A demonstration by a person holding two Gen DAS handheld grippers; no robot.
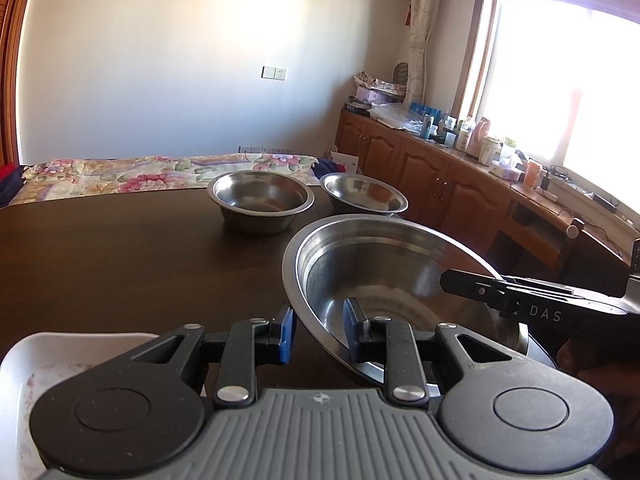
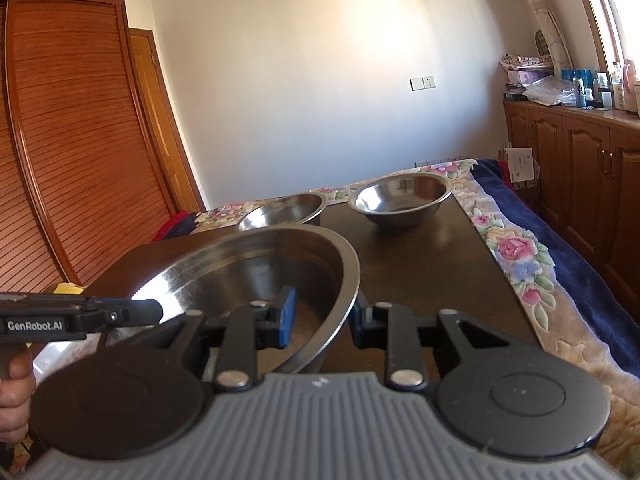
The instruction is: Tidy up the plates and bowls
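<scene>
Nearest the left wrist camera, the left gripper has its two blue-padded fingers spread apart, one on each side of the rim of the large steel basin. The left pad stands outside the wall and the right pad inside it, with a gap showing at each, so the jaws look released and not clamped. One basin, wide and shallow, with a broad flat rim and a brushed bottom, sits tilted just ahead and right of the fingers. Beyond the fingertips stand two smaller steel bowls on the dark table: a flat-bottomed bowl straight ahead, a rounded bowl right of it. One white dish lies below and left of the fingers. From the right, the right gripper reaches over the basin's far rim; its grip cannot be read here.

From the right wrist camera, the right gripper straddles the basin rim likewise, one blue pad inside, the other finger outside, jaws spread and apparently loose. Both smaller bowls lie ahead: one partly behind the basin, one ahead and slightly right. At the left edge the left gripper meets the basin's rim, with a hand beneath it.
</scene>
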